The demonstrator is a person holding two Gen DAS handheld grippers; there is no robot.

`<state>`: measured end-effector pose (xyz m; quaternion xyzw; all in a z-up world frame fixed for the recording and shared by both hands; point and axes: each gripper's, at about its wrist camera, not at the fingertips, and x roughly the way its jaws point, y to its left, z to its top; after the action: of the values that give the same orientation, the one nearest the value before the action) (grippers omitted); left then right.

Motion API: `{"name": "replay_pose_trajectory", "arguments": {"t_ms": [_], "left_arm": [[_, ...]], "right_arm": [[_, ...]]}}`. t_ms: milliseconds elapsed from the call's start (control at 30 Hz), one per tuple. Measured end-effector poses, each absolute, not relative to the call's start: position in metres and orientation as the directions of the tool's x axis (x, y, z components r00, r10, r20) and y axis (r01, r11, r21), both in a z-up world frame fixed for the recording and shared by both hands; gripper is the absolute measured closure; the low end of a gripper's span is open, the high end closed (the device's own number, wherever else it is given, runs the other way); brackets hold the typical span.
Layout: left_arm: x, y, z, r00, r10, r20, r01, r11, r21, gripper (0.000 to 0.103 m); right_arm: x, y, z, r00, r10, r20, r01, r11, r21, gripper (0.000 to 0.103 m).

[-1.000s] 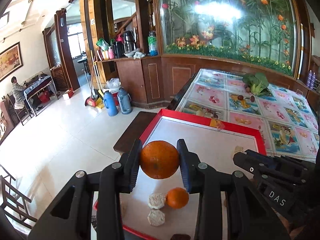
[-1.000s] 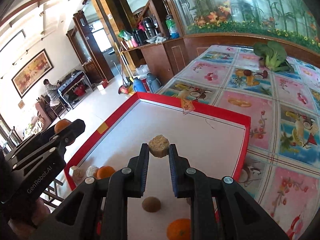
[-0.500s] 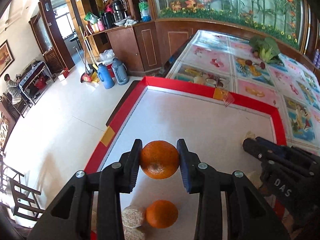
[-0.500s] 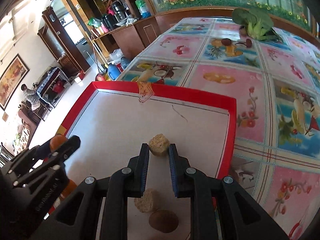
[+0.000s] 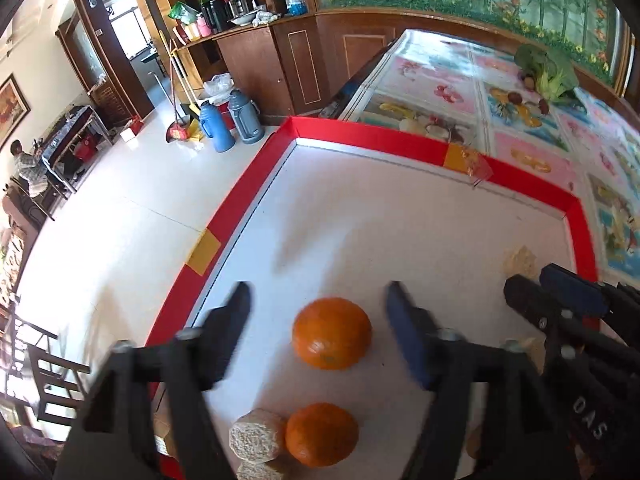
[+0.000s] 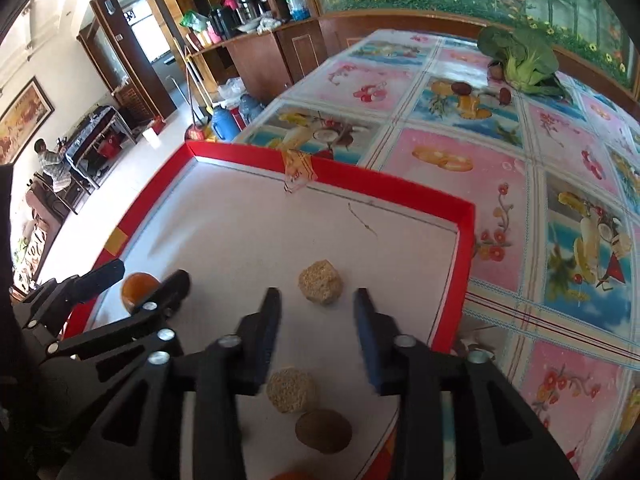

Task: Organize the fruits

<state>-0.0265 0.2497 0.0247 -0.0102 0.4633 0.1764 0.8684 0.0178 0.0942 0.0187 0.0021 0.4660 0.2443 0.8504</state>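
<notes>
A white tray with a red rim (image 5: 360, 136) lies on the table. In the left wrist view an orange (image 5: 331, 333) rests on the tray floor between the fingers of my left gripper (image 5: 318, 288), whose jaws are opening and stand clear of it. A second orange (image 5: 322, 434) and a rough tan lump (image 5: 258, 434) lie nearer the camera. In the right wrist view my right gripper (image 6: 317, 296) is opening too. A tan lump (image 6: 321, 282) sits on the tray (image 6: 360, 176) just at its fingertips, untouched. Behind it lie another tan lump (image 6: 292, 390) and a brown round fruit (image 6: 324, 430).
A leafy green vegetable (image 6: 520, 60) and small dark fruits lie far back on the fruit-patterned tablecloth (image 6: 560, 160). The table's edge drops to the tiled floor (image 5: 100, 220) at the left, where two flasks (image 5: 232, 124) stand. A person sits far off at the left.
Both grippers dipped toward the tray and spread their jaws. The left one let go of the orange and the right one let go of the tan lump; both now rest on the tray.
</notes>
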Motion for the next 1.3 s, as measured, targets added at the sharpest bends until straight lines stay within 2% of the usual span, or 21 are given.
{"name": "replay_pose_trajectory", "arguments": {"t_ms": [167, 200, 333, 433, 533, 633, 833, 1100, 1233, 1300], "left_arm": [[-0.055, 0.244, 0.057, 0.609, 0.339, -0.717, -0.355, 0.925, 0.135, 0.026], [-0.064, 0.243, 0.065, 0.63, 0.354, -0.691, -0.367, 0.92, 0.136, 0.024], [-0.107, 0.233, 0.099, 0.718, 0.417, -0.558, -0.413, 0.9, 0.141, 0.009], [-0.138, 0.224, 0.124, 0.762, 0.441, -0.473, -0.427, 0.893, 0.144, 0.0], [-0.166, 0.214, 0.143, 0.8, 0.434, -0.414, -0.419, 0.898, 0.133, 0.0], [-0.183, 0.207, 0.152, 0.81, 0.431, -0.399, -0.413, 0.901, 0.134, 0.0], [-0.218, 0.197, 0.163, 0.842, 0.372, -0.39, -0.375, 0.924, 0.072, 0.0], [-0.257, 0.186, 0.179, 0.865, 0.385, -0.321, -0.381, 0.921, 0.08, 0.0], [-0.271, 0.183, 0.186, 0.873, 0.385, -0.3, -0.379, 0.922, 0.08, 0.0], [-0.278, 0.182, 0.188, 0.877, 0.383, -0.288, -0.377, 0.923, 0.08, 0.0]], "right_arm": [[-0.009, 0.072, 0.051, 0.551, 0.457, -0.699, -0.436, 0.871, 0.225, 0.057], [-0.018, 0.066, 0.059, 0.576, 0.465, -0.672, -0.442, 0.869, 0.222, 0.056], [-0.056, 0.045, 0.088, 0.674, 0.49, -0.553, -0.457, 0.865, 0.209, 0.039], [-0.078, 0.032, 0.105, 0.713, 0.507, -0.485, -0.463, 0.859, 0.218, 0.035], [-0.099, 0.022, 0.118, 0.743, 0.511, -0.432, -0.461, 0.859, 0.224, 0.033], [-0.117, 0.012, 0.128, 0.764, 0.514, -0.39, -0.462, 0.857, 0.226, 0.025], [-0.151, -0.001, 0.136, 0.8, 0.5, -0.331, -0.453, 0.866, 0.213, 0.024], [-0.192, -0.013, 0.15, 0.827, 0.496, -0.266, -0.458, 0.868, 0.193, 0.019], [-0.21, -0.018, 0.16, 0.836, 0.5, -0.226, -0.468, 0.865, 0.179, 0.012], [-0.219, -0.018, 0.164, 0.841, 0.499, -0.21, -0.475, 0.866, 0.156, 0.005]]}}
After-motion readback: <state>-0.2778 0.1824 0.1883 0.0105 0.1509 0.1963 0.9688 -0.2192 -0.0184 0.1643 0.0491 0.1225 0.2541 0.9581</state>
